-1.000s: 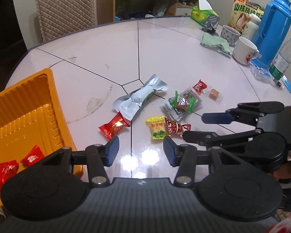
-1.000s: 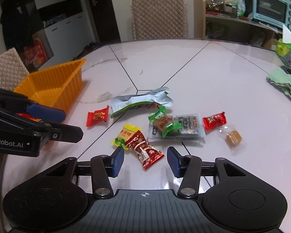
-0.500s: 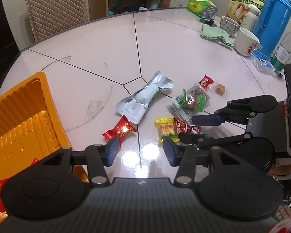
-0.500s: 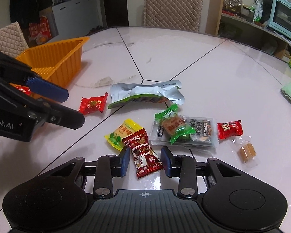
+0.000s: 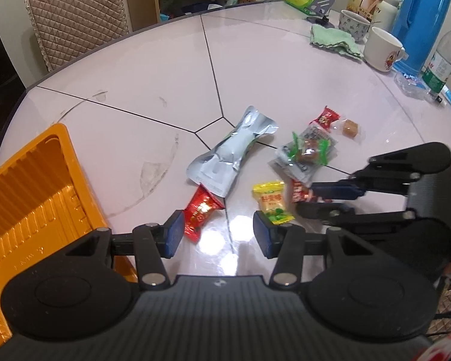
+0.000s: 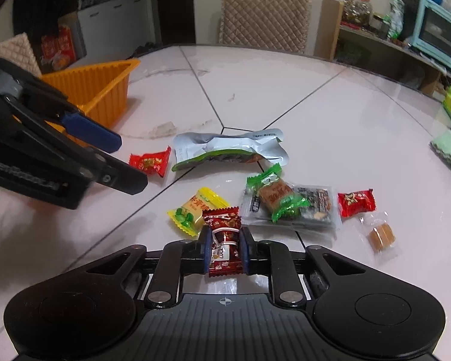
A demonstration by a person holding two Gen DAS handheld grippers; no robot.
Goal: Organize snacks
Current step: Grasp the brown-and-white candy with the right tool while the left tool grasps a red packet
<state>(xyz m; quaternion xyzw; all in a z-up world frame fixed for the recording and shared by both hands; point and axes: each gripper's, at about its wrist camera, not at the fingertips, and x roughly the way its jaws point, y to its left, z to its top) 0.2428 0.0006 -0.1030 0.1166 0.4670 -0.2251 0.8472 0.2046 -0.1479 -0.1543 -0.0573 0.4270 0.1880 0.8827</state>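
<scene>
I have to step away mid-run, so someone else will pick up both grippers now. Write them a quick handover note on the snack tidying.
Right gripper: its jaws have just been closing and are now shut on the dark red candy, which is not yet lifted off the table.
Left gripper: open, nothing held, hovering beside the bright red candy.
Orange tray: at the table's left edge.
Left on the table: yellow candy, silver pouch, green-wrapped snack lying on a clear packet, second red candy, clear-wrapped caramel.
Next: probably carry the gripped candy to the tray, then the rest.
</scene>
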